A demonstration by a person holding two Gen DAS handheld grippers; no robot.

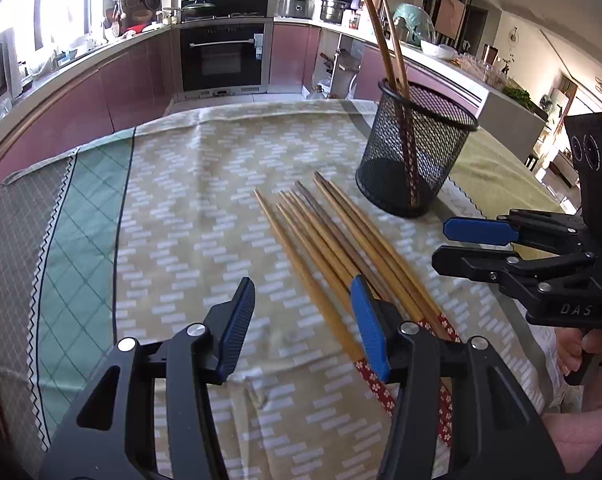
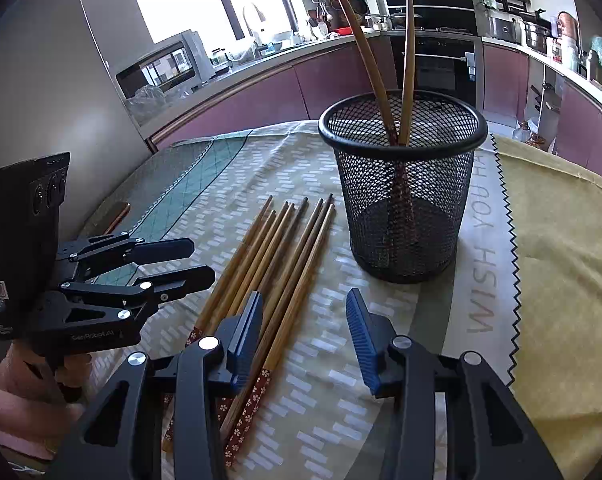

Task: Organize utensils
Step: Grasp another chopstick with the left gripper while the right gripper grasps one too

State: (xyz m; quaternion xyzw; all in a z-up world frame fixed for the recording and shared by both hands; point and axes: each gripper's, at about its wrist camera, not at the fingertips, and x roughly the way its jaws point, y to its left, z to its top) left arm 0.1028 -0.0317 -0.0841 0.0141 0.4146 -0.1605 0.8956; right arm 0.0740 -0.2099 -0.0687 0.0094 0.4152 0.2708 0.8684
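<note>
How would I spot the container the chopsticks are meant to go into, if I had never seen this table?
Find the patterned tablecloth in the kitchen. Beyond the row of loose chopsticks lying flat on it stands a black wire-mesh cup. It is the only upright container on the cloth, see-through, with two chopsticks already leaning out of its top.

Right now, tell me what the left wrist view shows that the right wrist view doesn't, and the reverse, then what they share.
Only the left wrist view: the right gripper seen from outside, jaws open and empty, and a white bowl on the counter.

Only the right wrist view: the left gripper seen from outside, also open and empty, a microwave, and the lettering printed on the cloth.

Both: the black mesh holder with two chopsticks standing in it, the loose chopsticks lying on the patterned cloth, and the oven.
</note>
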